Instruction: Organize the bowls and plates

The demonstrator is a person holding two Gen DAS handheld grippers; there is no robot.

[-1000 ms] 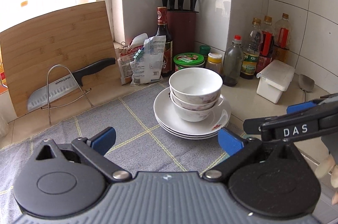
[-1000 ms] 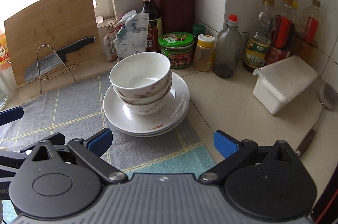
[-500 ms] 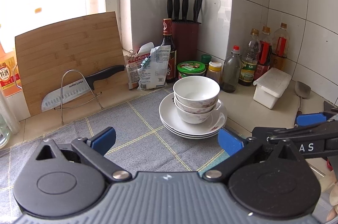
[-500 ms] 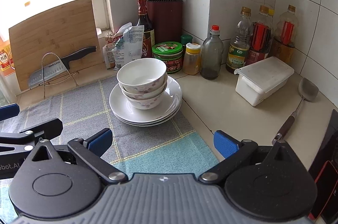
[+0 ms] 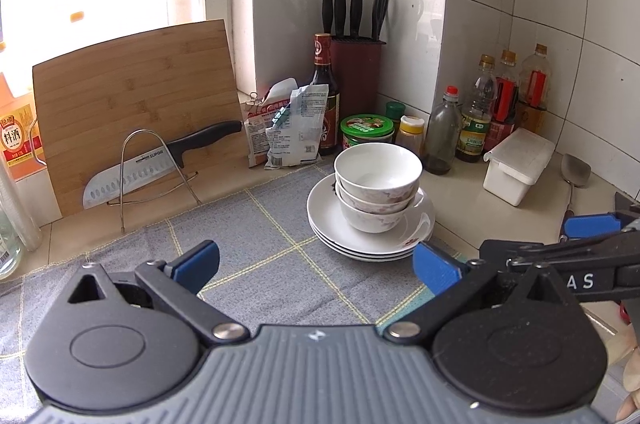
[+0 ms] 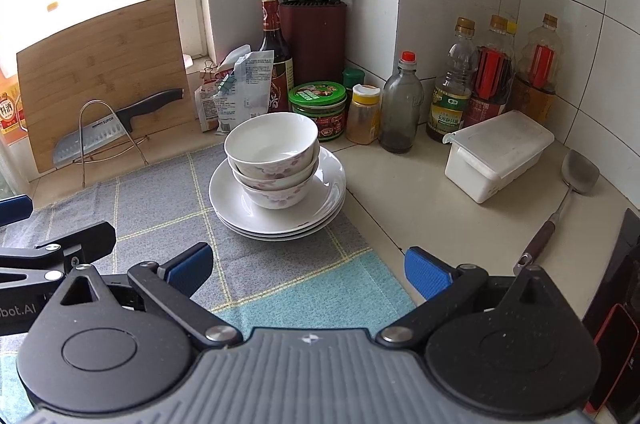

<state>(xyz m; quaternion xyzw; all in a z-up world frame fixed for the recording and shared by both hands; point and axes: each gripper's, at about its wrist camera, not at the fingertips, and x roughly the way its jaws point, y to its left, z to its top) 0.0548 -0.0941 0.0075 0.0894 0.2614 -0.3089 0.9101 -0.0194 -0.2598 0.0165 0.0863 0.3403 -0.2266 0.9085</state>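
Note:
Three white floral bowls [image 5: 378, 183] [image 6: 272, 151] sit nested on a stack of three white plates [image 5: 332, 224] [image 6: 320, 199], at the right edge of a grey checked mat. My left gripper [image 5: 316, 264] hangs open and empty well short of the stack, over the mat. My right gripper [image 6: 306, 266] is open too, holding nothing, near the mat's teal corner. Each gripper shows at the edge of the other's view.
Behind the stack stand a green-lidded jar [image 6: 318, 103], sauce bottles [image 6: 450, 95], a knife block [image 6: 312, 31] and snack bags [image 5: 292, 123]. A bamboo board [image 5: 132, 103] with a cleaver on a wire rack [image 5: 152, 171] leans at left. A white box [image 6: 496, 151] and spatula [image 6: 560, 199] lie right.
Both grippers have pulled back and up from the stack, which now looks smaller and farther away. The bowls and plates have not moved.

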